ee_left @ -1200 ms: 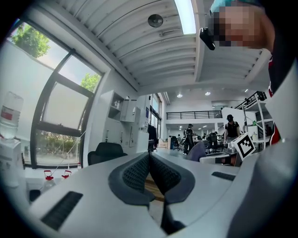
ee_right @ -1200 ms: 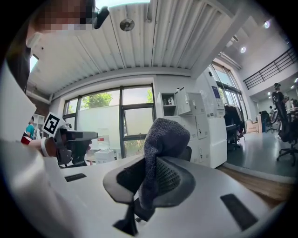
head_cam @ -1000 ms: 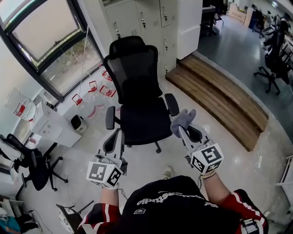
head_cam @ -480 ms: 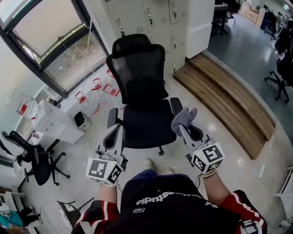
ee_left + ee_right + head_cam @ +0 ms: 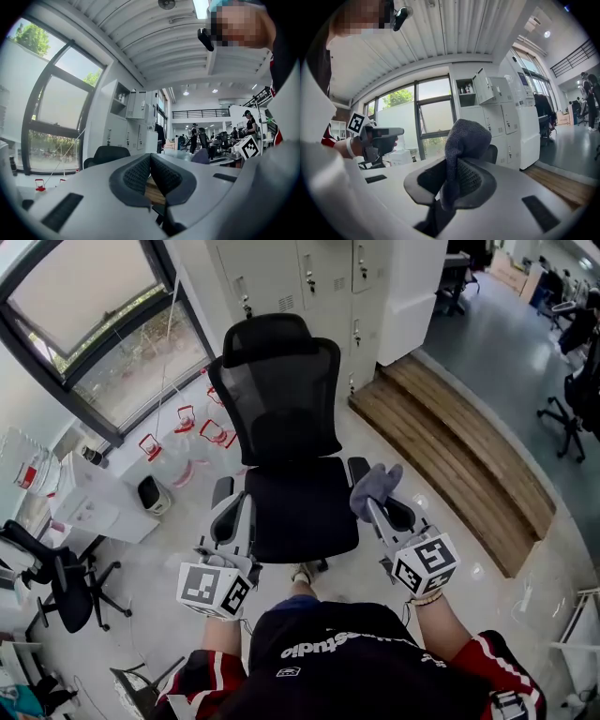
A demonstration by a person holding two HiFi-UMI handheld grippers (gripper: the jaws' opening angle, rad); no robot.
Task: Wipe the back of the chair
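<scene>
Office floor, pale tile; window (image 5: 84,324) at 10 o'clock, lockers (image 5: 309,277) at 12, wooden step (image 5: 450,427) at 2.

Left gripper (image 5: 231,514) at 7 o'clock of the chair seat: jaws pressed together, nothing between them (left gripper view confirms (image 5: 151,161)).

Chair (image 5: 281,418) dead ahead at 12 o'clock, facing the person, mesh back upright beyond the seat. Both grippers flank the seat's near edge and touch nothing on it.

Right gripper (image 5: 371,508) at 5 o'clock of the seat: jaws clamped on a grey cloth (image 5: 375,484), which bunches above the tips (right gripper view (image 5: 464,138)).

Progress: cloth is in hand, but it is well apart from the back. Judged: wiping not started; the approach, contact and all strokes remain.

Versus 0.5 s ago: the chair sits nearer and lower in the head view, with its seat now between the grippers. Gripper poses and the hold on the cloth are unchanged. Reads as a step forward.
</scene>
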